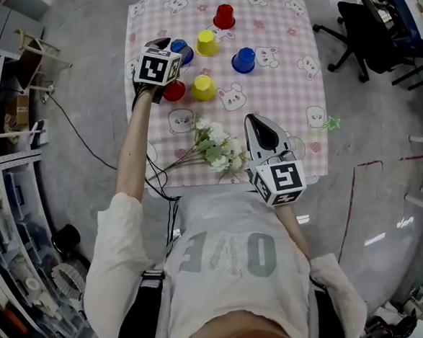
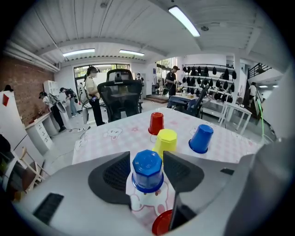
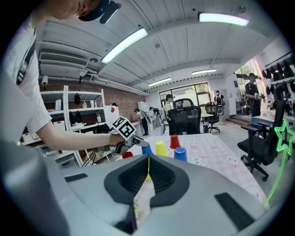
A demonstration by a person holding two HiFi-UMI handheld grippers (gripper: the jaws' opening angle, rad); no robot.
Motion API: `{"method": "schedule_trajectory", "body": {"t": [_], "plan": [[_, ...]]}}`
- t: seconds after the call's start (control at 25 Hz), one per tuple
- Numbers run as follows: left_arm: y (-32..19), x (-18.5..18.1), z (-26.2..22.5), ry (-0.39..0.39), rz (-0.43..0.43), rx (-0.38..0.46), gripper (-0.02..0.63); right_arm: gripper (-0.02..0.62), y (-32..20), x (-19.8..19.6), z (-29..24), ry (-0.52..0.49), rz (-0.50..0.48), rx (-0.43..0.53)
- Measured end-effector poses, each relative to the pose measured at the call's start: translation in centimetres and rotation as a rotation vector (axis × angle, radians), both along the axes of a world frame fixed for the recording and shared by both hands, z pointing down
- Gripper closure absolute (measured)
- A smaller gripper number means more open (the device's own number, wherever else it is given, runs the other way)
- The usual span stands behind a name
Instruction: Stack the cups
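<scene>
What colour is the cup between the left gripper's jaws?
Blue cup; left gripper view shows it best.

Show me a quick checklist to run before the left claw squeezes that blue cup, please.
1. Jaws of the left gripper apart: ok.
2. The blue cup stands between them, roughly centred: ok.
3. Cup gripped: not ok, no pressing visible yet.
4. The yellow cup behind stands apart: ok.
5. The red cup under one jaw is clear of it: cannot tell.
6. The right gripper is shut, beside the flowers, out of the way: ok.
</scene>
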State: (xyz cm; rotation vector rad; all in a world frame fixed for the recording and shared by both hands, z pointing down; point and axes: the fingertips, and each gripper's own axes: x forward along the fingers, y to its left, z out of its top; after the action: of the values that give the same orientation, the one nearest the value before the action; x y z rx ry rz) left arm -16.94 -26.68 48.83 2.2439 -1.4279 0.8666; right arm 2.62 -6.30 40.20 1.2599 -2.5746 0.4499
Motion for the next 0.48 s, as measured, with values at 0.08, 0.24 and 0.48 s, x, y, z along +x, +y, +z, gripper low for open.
{"method": "schedule_trajectory", "body": {"t": [0.08,0.24,0.48], "plan": [[-0.08,0.06,0.14,0.003,0.000,-0.006,0.380,0.566,-0.05,0.10,0.09,0.002,0.000,-0.004],[-0.10,0.15,0.45,0.025,0.004,-0.027,0.384,0.566,-0.11,0.06,0.23,0.008,-0.004,-0.009],[-0.14,0.05,0.76,0.034,0.002,-0.048,0.383,0.566,-0.05,-0.02,0.19,0.012,-0.009,-0.011]]}}
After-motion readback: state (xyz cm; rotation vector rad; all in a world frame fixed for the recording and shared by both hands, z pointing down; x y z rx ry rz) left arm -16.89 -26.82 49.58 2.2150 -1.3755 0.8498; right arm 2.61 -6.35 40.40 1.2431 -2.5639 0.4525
